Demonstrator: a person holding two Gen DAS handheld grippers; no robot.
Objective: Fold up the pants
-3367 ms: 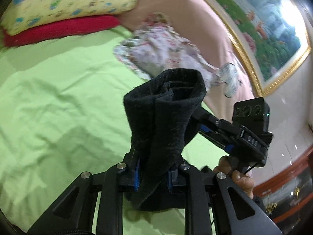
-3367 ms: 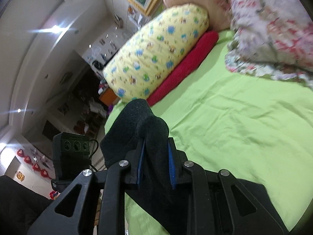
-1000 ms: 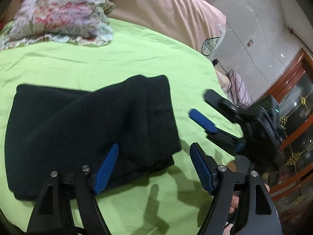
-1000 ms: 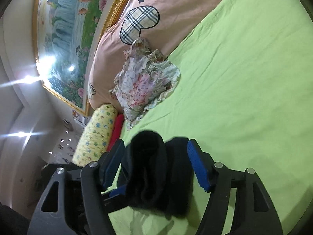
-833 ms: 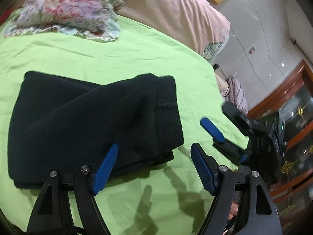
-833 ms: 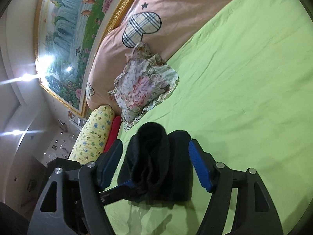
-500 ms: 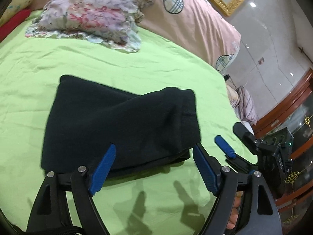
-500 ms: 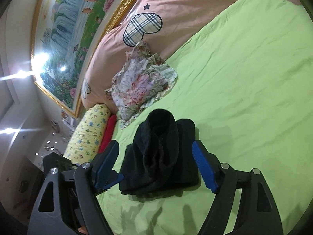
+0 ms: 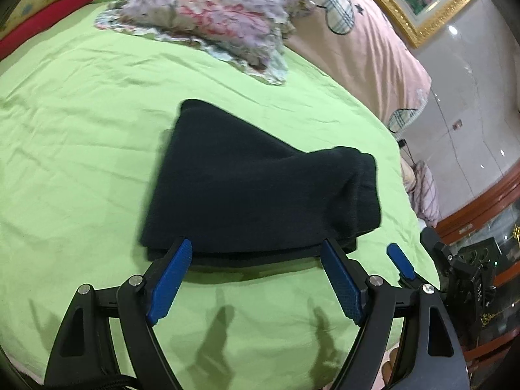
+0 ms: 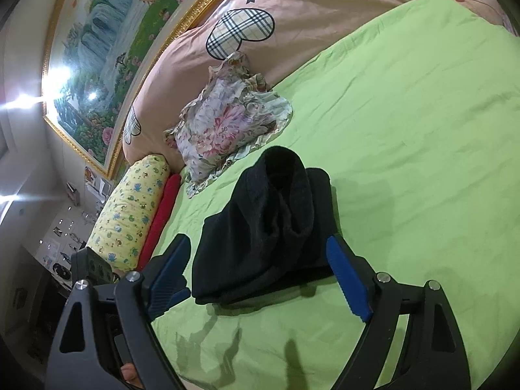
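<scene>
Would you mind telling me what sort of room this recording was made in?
Most likely a home bedroom: a bed with a lime-green sheet, a floral ruffled cushion against a pink padded headboard, and a gold-framed landscape painting above.

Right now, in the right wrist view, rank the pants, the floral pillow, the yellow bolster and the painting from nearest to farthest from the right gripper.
1. Pants: folded on the green sheet, just ahead of the open right gripper.
2. Floral pillow: behind the pants, by the pink headboard.
3. Yellow bolster: far left, at the bed's edge; too close to the pillow to rank firmly.
4. Painting: on the wall, upper left.
</scene>
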